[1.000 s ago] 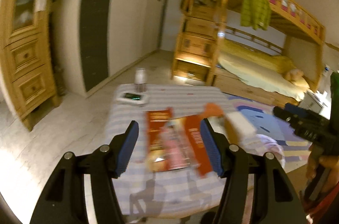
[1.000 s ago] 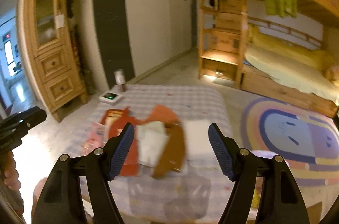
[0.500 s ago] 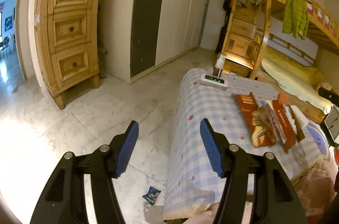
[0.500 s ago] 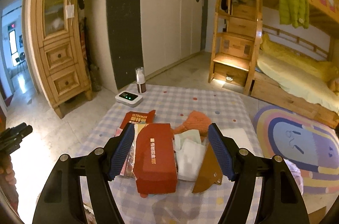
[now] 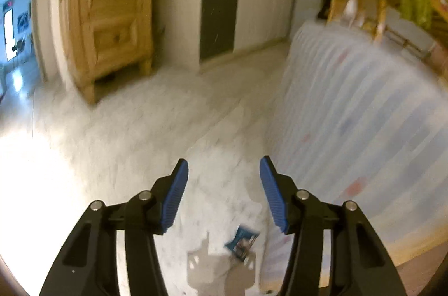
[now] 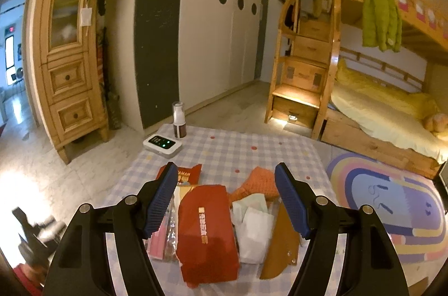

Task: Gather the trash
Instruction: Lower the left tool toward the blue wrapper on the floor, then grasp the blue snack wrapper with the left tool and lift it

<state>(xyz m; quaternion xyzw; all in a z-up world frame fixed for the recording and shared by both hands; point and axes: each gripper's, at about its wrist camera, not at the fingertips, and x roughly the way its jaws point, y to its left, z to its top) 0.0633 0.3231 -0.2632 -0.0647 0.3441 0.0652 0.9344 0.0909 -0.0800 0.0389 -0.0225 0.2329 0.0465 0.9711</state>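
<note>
A pile of trash lies on the checked tablecloth (image 6: 252, 150): a red carton (image 6: 205, 231), an orange-red wrapper (image 6: 186, 174), white papers (image 6: 253, 226), a brown flap (image 6: 281, 242) and an orange crumpled piece (image 6: 260, 182). My right gripper (image 6: 225, 198) is open and empty, hovering above the pile. My left gripper (image 5: 224, 191) is open and empty, low over the floor beside the table. A small blue wrapper (image 5: 242, 241) lies on the floor below it. The left wrist view is blurred.
A white device with green lights (image 6: 162, 146) and a small bottle (image 6: 179, 120) stand at the table's far left corner. A wooden cabinet (image 6: 72, 55) stands left, a bunk bed (image 6: 378, 88) right, a rainbow rug (image 6: 389, 200) beside the table. The table's draped side (image 5: 355, 122) is right of my left gripper.
My left gripper has swung off the table and dropped toward the floor, closer to the blue wrapper. My right gripper has moved slightly nearer the pile.
</note>
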